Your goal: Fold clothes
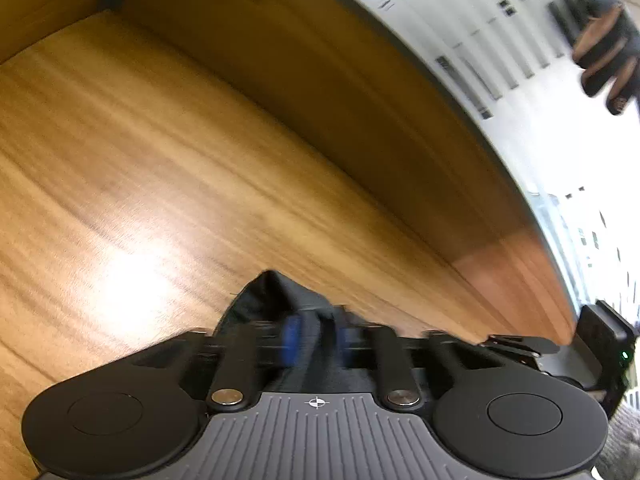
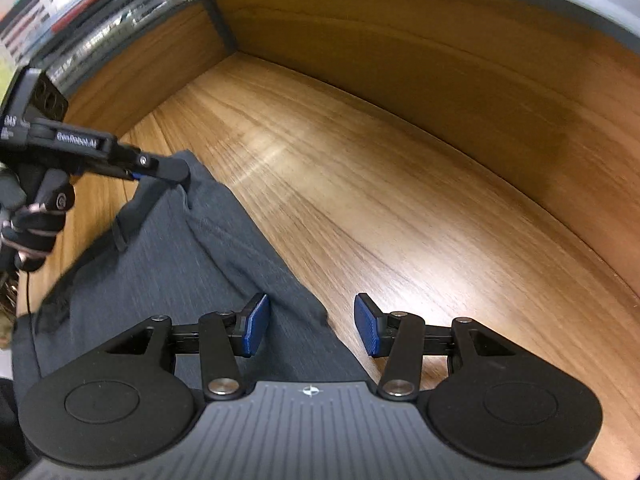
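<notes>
A dark grey garment [image 2: 168,264] lies stretched over the wooden table, running from the lower middle up to the left in the right wrist view. My left gripper [image 1: 316,336] is shut on a bunched corner of the garment [image 1: 276,296], which pokes up between the blue pads [image 1: 292,336]. From the right wrist view the left gripper [image 2: 176,174] holds the garment's far end lifted. My right gripper [image 2: 312,326] is open, its blue pads [image 2: 256,326] spread over the garment's near right edge with nothing pinched.
The wooden table [image 2: 400,216] has raised wooden side walls [image 2: 440,60] at the back and left. A hand [image 2: 36,224] grips the left tool's handle. A person [image 1: 608,40] stands far off at the upper right.
</notes>
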{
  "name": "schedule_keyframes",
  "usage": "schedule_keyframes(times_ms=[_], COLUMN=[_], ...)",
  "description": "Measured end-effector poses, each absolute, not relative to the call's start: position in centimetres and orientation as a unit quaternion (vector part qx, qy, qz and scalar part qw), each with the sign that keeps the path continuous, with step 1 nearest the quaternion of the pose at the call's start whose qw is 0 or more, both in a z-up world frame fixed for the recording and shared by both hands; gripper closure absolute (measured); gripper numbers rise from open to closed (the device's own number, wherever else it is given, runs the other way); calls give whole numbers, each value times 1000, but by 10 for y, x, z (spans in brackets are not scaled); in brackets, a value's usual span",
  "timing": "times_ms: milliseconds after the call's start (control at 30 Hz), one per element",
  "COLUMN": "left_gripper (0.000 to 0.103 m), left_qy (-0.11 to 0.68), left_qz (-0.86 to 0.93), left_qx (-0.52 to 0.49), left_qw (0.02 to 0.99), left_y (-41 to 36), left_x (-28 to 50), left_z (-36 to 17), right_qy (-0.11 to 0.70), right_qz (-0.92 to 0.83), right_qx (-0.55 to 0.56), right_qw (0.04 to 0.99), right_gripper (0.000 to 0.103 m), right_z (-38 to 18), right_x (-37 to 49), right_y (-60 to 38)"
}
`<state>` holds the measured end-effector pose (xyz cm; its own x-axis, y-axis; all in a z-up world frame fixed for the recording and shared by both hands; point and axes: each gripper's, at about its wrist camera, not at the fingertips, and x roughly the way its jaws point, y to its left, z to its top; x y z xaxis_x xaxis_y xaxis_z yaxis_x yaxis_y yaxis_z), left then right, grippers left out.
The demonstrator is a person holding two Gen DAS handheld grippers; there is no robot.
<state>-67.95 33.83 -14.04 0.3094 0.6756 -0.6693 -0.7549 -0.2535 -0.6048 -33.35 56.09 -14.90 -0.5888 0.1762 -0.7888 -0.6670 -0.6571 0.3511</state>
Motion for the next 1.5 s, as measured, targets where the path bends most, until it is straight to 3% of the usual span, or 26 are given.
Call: schedule_keyframes(times_ms=[233,300,333,533,633,733,767,833,900,1167,1267,1500], left_gripper=[91,91,91,91,90,83,75,71,49,46,40,38], left_qy=[39,49,56,95,117,137,145,162,163,193,200,229], left_qz=[602,612,618,664,689,697,698,707,708,700,700,712], left_qx=[-440,-413,-402,-342,-311,-314,-318,-307,-297,-320,-334,-369], left_qw=[665,673,674,658,644,630,625,616,620,608,598,552], left_y=[303,294,292,304,319,334,337,336,326,265,236,167], left_x=[-660,-654,-653,-672,-688,-697,-700,-695,-692,-670,-665,-658], left_z=[-86,-70,-64,-43,-37,-42,-44,-41,-35,-36,-42,-71], right_qy=[336,323,308,202,161,131,128,130,139,201,230,285], right_qz=[824,819,820,838,838,829,827,820,814,770,754,715], right_qx=[-372,-385,-385,-360,-362,-375,-376,-375,-371,-357,-354,-357], right_qw=[263,278,290,357,375,394,399,411,426,489,503,529], right_gripper=[50,70,85,89,87,72,66,60,60,54,49,49], right_z=[-149,-145,-139,-88,-75,-69,-66,-58,-49,-19,-18,-30], right_x=[-324,-324,-326,-358,-382,-400,-401,-398,-386,-299,-265,-209], right_y=[540,530,525,515,522,526,526,524,520,465,434,347])
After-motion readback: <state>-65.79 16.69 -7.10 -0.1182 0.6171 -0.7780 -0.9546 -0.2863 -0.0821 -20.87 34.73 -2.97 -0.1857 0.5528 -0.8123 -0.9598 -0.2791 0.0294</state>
